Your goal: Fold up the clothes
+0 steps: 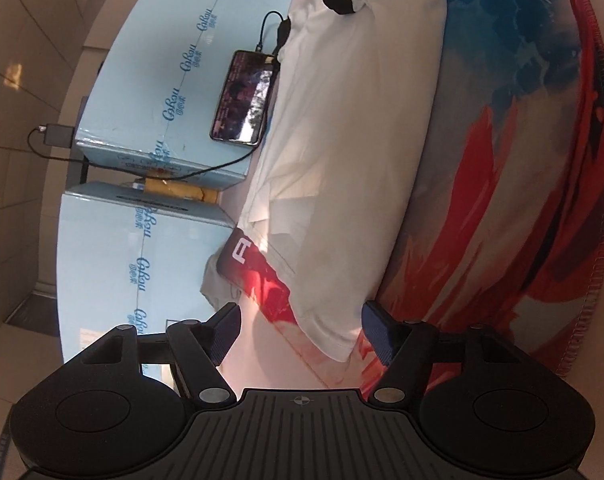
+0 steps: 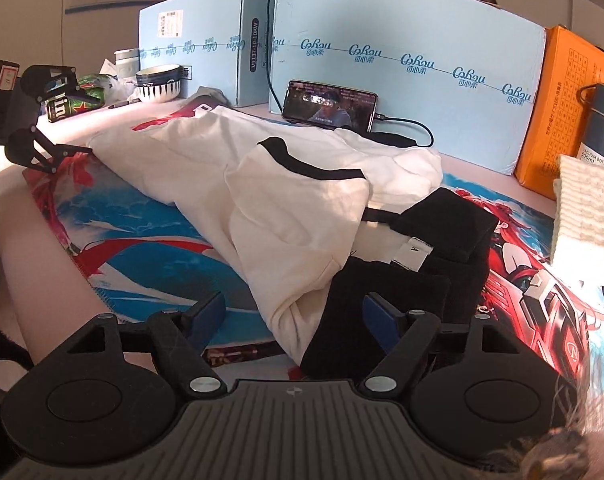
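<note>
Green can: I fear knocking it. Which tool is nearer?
Left. The left tool is close beside the green can; the right tool is far across the mat, over the shirt.

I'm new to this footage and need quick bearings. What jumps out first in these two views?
A white garment with black trim lies bunched across a bright red-and-blue printed mat in the middle of the table. Behind it, a lit phone on a cable leans against pale blue cartons. Both the left gripper and right gripper sit open at the cloth's near edges.
</note>
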`<state>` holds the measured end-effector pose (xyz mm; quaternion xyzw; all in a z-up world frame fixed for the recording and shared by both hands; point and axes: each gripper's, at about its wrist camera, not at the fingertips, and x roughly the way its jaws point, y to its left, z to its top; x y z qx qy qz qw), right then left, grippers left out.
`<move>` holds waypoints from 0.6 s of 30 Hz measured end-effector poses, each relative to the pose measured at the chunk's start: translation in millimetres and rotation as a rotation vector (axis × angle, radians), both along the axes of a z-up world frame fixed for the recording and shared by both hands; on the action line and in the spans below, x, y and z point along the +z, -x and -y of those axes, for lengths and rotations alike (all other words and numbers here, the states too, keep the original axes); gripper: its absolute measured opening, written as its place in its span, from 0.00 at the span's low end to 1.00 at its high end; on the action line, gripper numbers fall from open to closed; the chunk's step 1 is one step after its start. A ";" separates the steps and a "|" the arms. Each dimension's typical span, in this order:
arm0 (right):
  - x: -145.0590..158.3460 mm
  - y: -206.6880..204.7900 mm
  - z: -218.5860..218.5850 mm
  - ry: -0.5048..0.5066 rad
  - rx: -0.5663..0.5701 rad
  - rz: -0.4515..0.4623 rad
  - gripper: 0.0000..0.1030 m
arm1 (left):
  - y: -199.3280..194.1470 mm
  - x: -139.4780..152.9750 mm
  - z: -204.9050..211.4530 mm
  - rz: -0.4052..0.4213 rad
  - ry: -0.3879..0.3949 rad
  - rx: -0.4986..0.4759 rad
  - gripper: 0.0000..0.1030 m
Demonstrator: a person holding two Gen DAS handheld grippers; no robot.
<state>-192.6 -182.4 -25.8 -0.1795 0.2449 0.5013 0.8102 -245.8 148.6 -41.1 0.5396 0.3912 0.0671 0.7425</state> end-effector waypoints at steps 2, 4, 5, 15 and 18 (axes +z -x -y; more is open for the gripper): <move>-1.2 -1.5 4.9 -0.010 -0.005 0.005 0.61 | -4.1 -0.5 0.5 -0.041 -0.016 -0.022 0.58; -1.1 -2.9 8.7 -0.011 -0.016 0.019 0.44 | -9.5 -3.9 -1.2 -0.099 0.009 -0.032 0.28; -1.1 -3.8 10.7 -0.012 -0.020 0.026 0.41 | -12.3 -5.9 -2.2 -0.129 0.025 -0.036 0.11; 3.2 -12.8 33.1 0.004 0.004 0.021 0.15 | 25.7 11.7 13.3 -0.032 0.178 -0.019 0.02; 6.4 -15.9 40.4 0.016 -0.013 0.018 0.12 | 45.7 19.1 27.6 0.008 0.209 -0.034 0.02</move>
